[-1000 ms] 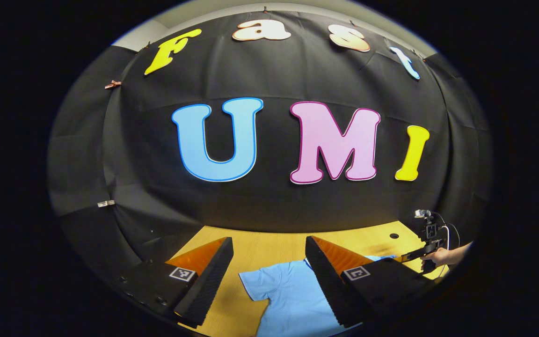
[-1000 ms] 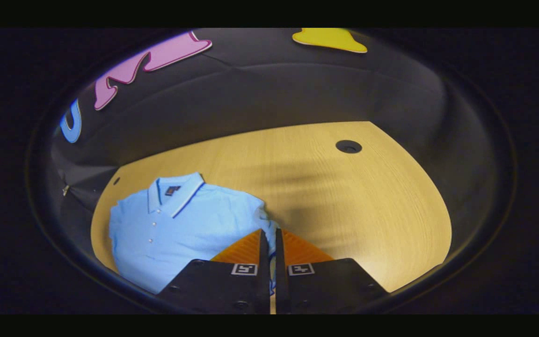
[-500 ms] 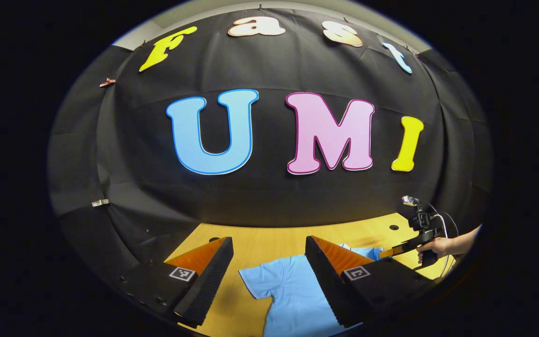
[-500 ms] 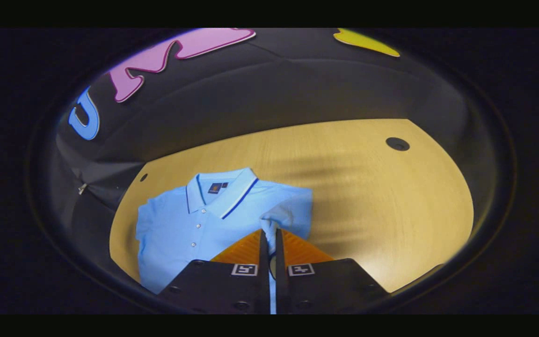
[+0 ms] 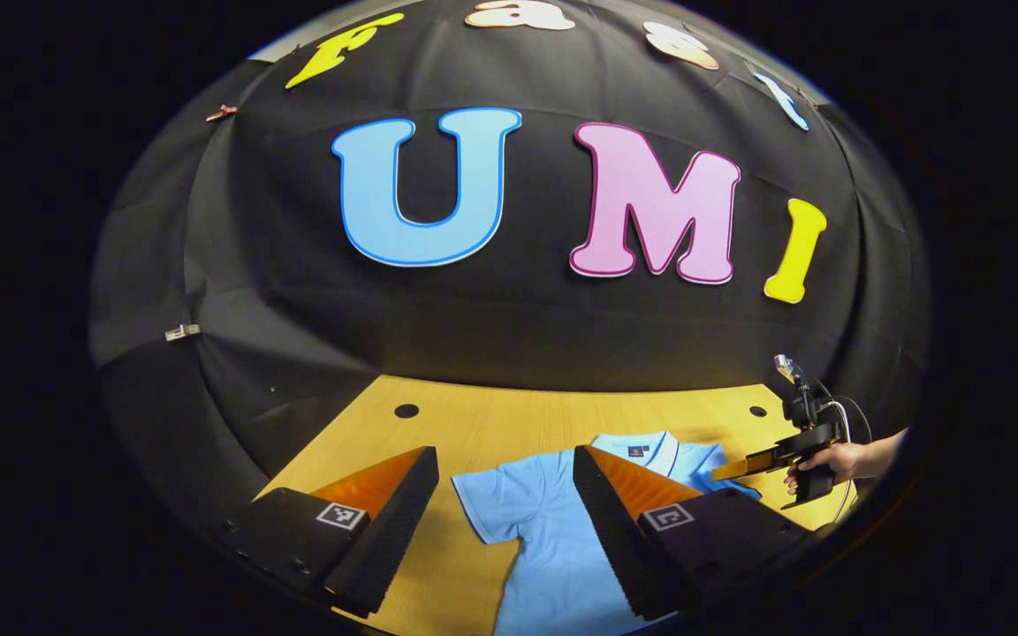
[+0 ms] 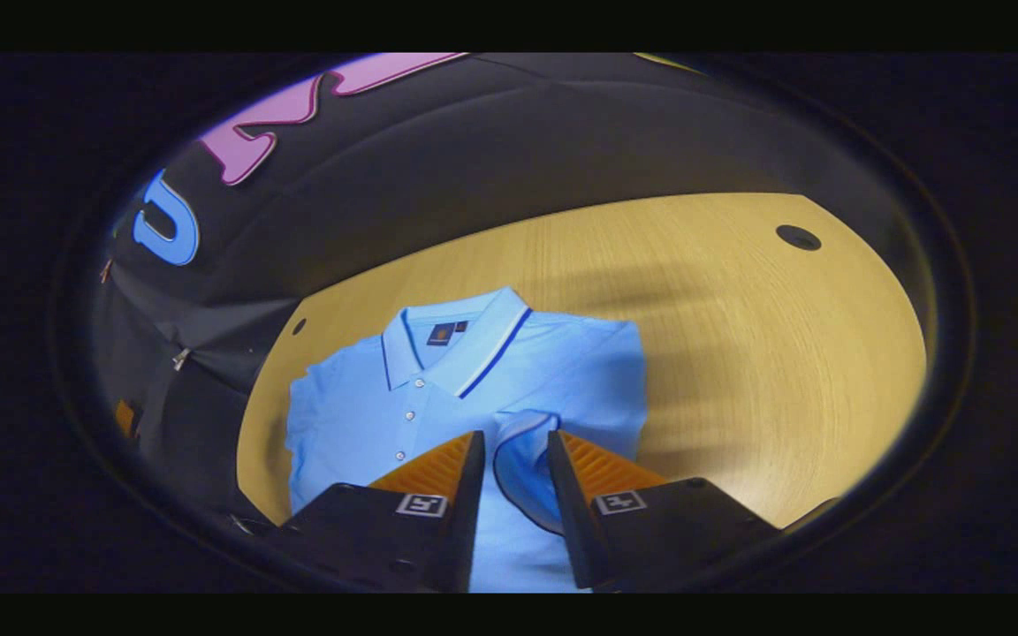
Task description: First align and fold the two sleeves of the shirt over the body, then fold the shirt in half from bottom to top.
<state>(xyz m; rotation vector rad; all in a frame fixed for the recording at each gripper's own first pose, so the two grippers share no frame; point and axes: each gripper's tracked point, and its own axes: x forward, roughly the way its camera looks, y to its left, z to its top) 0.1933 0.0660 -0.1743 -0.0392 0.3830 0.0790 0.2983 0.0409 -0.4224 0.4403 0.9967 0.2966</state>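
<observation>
A light blue polo shirt lies flat, front up, on a wooden table, its collar toward the far wall and a row of small buttons running down the placket. One sleeve is folded inward over the body, its dark-trimmed cuff edge curving across the chest on the right side of the right gripper view. The right gripper hangs just above that folded sleeve with its fingers apart, the cuff lying in the gap between them and neither finger pressing on the cloth. In the left gripper view the other sleeve is spread out flat on the table, and the left gripper stands wide open above it. Farther off to the right there, a hand holds the right gripper over the shirt's right side.
</observation>
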